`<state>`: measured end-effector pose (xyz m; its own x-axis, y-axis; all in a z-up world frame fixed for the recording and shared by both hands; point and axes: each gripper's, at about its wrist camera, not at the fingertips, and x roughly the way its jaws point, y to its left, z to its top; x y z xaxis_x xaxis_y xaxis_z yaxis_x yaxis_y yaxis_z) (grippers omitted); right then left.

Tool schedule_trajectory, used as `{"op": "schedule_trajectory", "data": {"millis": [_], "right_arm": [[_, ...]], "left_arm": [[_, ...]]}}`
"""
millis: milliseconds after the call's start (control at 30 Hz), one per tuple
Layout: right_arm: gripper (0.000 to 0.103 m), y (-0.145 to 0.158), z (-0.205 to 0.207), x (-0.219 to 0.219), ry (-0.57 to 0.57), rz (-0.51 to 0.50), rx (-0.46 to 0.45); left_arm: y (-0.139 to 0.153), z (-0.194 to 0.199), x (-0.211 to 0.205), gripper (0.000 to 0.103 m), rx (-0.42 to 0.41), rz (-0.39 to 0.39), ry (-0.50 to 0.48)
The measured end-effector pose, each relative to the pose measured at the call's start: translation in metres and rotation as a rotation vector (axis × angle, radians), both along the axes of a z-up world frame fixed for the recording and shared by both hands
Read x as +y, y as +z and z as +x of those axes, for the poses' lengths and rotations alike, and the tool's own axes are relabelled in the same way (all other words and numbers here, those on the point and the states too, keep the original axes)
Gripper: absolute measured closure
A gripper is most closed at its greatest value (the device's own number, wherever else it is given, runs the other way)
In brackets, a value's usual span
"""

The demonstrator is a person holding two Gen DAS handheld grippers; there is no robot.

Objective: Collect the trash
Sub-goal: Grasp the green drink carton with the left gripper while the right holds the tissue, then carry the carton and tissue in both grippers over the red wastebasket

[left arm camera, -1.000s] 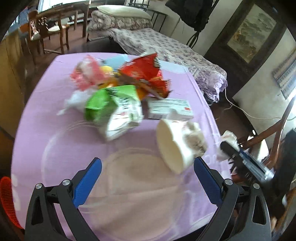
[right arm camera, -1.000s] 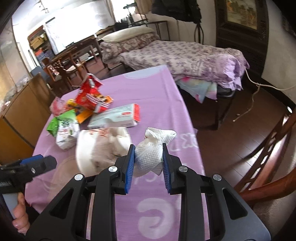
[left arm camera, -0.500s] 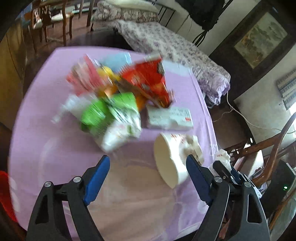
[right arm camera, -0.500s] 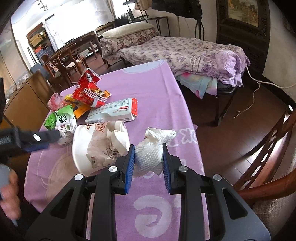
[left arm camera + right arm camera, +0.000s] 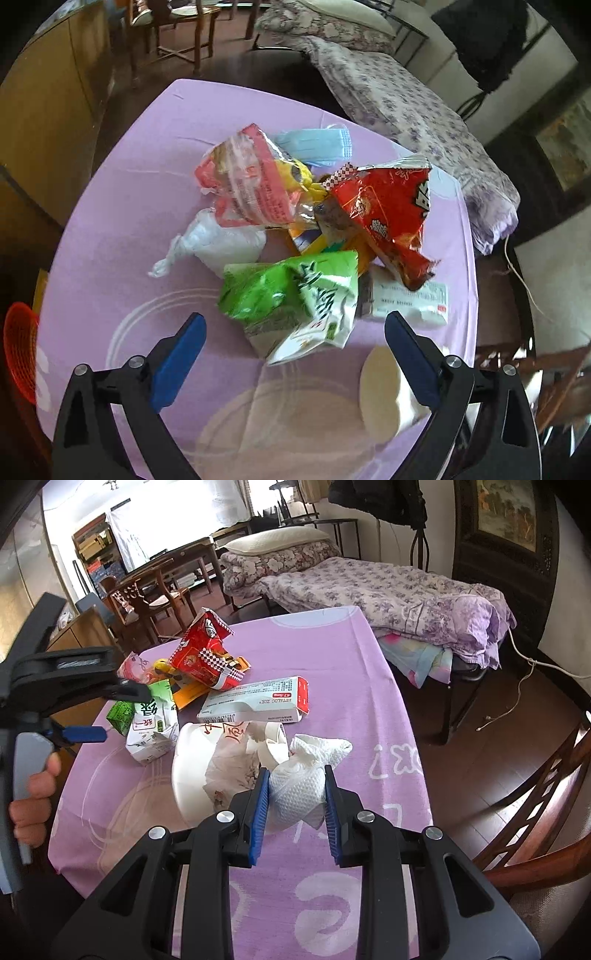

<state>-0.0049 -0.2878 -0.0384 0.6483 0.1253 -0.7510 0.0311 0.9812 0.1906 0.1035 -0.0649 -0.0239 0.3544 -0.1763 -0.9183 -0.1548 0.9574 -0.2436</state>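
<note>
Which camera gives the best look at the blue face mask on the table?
The left wrist view: the blue face mask lies in plain sight at the far edge of the trash pile, behind the pink wrapper. In the right wrist view the pile blocks it, so it cannot be made out.

A lived-in room in daylight

A bed (image 5: 388,587) with floral bedding is set by a dark framed painting (image 5: 506,513); wooden chairs (image 5: 147,598) and a table (image 5: 184,559) are seen behind, on a dark wood floor (image 5: 498,738), under a bright window (image 5: 177,513).
</note>
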Motion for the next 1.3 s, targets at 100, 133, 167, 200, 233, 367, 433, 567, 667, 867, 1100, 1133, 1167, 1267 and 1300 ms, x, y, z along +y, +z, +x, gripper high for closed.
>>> {"op": "schedule_trajectory", "data": {"millis": [100, 133, 167, 200, 233, 367, 433, 567, 667, 867, 1100, 1133, 1167, 1267, 1300], "right_arm": [[0.074, 0.000, 0.000, 0.002, 0.012, 0.003, -0.001], [0.074, 0.000, 0.001, 0.003, 0.015, 0.005, -0.002], [0.074, 0.000, 0.001, 0.003, 0.017, 0.005, -0.003], [0.074, 0.000, 0.001, 0.004, 0.021, 0.006, -0.004], [0.074, 0.000, 0.000, 0.005, 0.023, 0.007, -0.004], [0.074, 0.001, 0.000, 0.007, 0.026, 0.010, -0.005], [0.074, 0.001, 0.000, 0.007, 0.027, 0.010, -0.005], [0.074, 0.001, 0.000, 0.008, 0.028, 0.011, -0.009], [0.074, 0.002, 0.000, 0.008, 0.028, 0.013, -0.013], [0.074, 0.003, -0.001, 0.008, 0.035, 0.017, -0.020], [0.074, 0.005, -0.002, 0.011, 0.039, 0.010, -0.035], [0.074, 0.005, -0.002, 0.011, 0.039, 0.008, -0.040], [0.074, 0.006, -0.003, 0.011, 0.039, 0.006, -0.045], [0.074, 0.007, -0.005, 0.016, 0.046, -0.002, -0.058], [0.074, 0.008, -0.005, 0.017, 0.048, -0.002, -0.060]], "left_arm": [[-0.006, 0.009, -0.008, 0.007, 0.020, 0.020, 0.013], [-0.008, 0.011, -0.012, 0.007, 0.028, 0.034, 0.018], [-0.010, 0.013, -0.015, 0.007, 0.032, 0.043, 0.022], [-0.012, 0.014, -0.016, 0.007, 0.036, 0.047, 0.024], [-0.014, 0.016, -0.019, 0.007, 0.041, 0.054, 0.021], [-0.020, 0.022, -0.024, 0.006, 0.057, 0.108, 0.027], [-0.023, 0.023, -0.026, 0.006, 0.064, 0.139, 0.033], [-0.028, 0.026, -0.027, 0.007, 0.063, 0.170, 0.038], [-0.034, 0.027, -0.027, 0.017, 0.089, 0.154, 0.029], [-0.036, 0.021, -0.022, 0.029, 0.089, 0.160, -0.022], [-0.009, -0.017, -0.008, 0.029, 0.022, 0.146, -0.089], [-0.006, -0.023, -0.006, 0.029, 0.015, 0.145, -0.097], [-0.002, -0.032, -0.002, 0.029, 0.005, 0.139, -0.107], [0.010, -0.053, 0.009, 0.029, -0.022, 0.112, -0.120], [0.015, -0.061, 0.015, 0.029, -0.036, 0.106, -0.122]]}}
